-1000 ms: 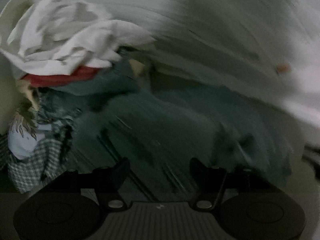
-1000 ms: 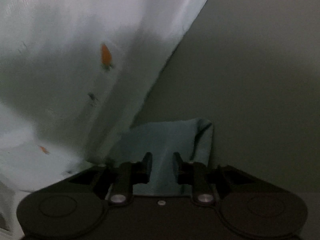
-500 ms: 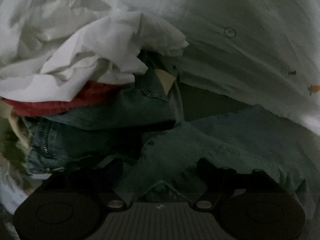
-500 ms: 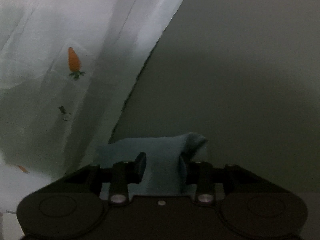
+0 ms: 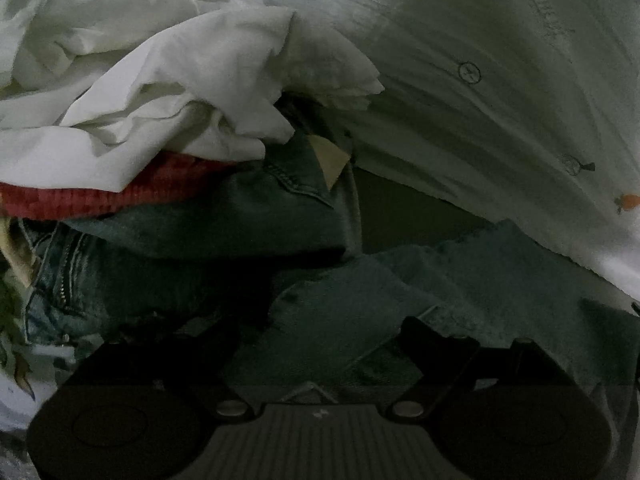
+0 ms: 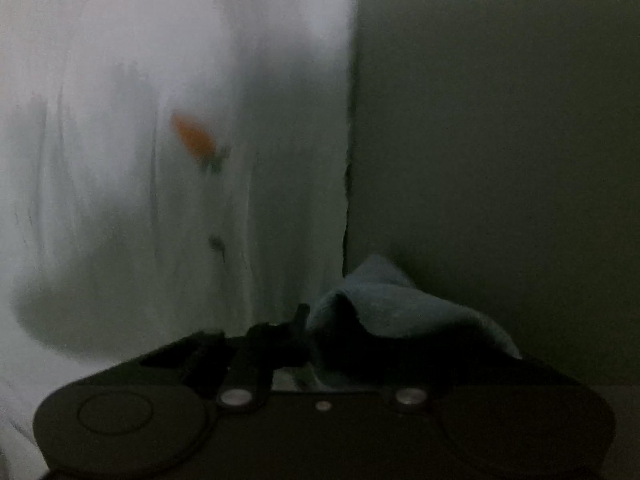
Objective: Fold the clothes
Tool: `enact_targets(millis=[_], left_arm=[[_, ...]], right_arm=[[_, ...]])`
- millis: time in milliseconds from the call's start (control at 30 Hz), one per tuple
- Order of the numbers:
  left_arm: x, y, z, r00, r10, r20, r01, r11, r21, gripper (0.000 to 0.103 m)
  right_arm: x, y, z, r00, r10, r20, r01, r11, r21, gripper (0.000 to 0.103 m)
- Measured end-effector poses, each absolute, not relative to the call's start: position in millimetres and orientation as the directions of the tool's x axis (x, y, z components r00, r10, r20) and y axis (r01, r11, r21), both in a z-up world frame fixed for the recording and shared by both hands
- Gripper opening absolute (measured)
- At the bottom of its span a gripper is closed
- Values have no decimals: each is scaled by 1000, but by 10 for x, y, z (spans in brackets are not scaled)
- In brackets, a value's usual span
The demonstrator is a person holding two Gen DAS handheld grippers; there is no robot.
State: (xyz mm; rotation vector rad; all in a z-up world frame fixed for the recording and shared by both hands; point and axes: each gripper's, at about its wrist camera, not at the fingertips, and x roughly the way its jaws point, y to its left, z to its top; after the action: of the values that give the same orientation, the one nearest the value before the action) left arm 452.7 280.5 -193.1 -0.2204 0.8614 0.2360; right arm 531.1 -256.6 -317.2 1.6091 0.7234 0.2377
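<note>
My left gripper (image 5: 320, 344) sits low, fingers apart around the teal cloth (image 5: 460, 280); my right gripper (image 6: 320, 336) pinches its corner.

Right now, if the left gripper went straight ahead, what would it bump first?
Probably the teal cloth lying between its jaws, then the jeans in the clothes pile behind. Depth is hard to judge here.

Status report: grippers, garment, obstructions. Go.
Left gripper open, astride teal fleece cloth. Right gripper shut on same cloth's edge. Crumpled white shirt and jeans piled ahead.
</note>
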Motion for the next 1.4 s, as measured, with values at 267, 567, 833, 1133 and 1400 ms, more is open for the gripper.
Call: enact_targets(millis=[267,567,833,1133,1400], left_arm=[[4207,2543,-1629,658,142,-740,-345,930,-128,89],[3756,2062,-1194,729,86,-679,-265,950,-163,89],[3262,1692,-1233,723,-11,-691,-178,963,-201,89],[3197,1313,-1737,598,-122,-792,-163,949,-269,88],[3580,917,-1817,584,-150,-797,-87,966,-245,82]], right_arm=[[5217,-2651,-2287,846,519,124,26,-272,962,9],[4661,-3359,-433,692,553,464,-465,-150,872,9],[3276,-4539,-483,810,297,506,-540,39,841,8],[1830,-5296,-2489,894,-11,-449,445,-104,889,11],[2048,-5255,-2272,882,26,-470,467,76,881,24]])
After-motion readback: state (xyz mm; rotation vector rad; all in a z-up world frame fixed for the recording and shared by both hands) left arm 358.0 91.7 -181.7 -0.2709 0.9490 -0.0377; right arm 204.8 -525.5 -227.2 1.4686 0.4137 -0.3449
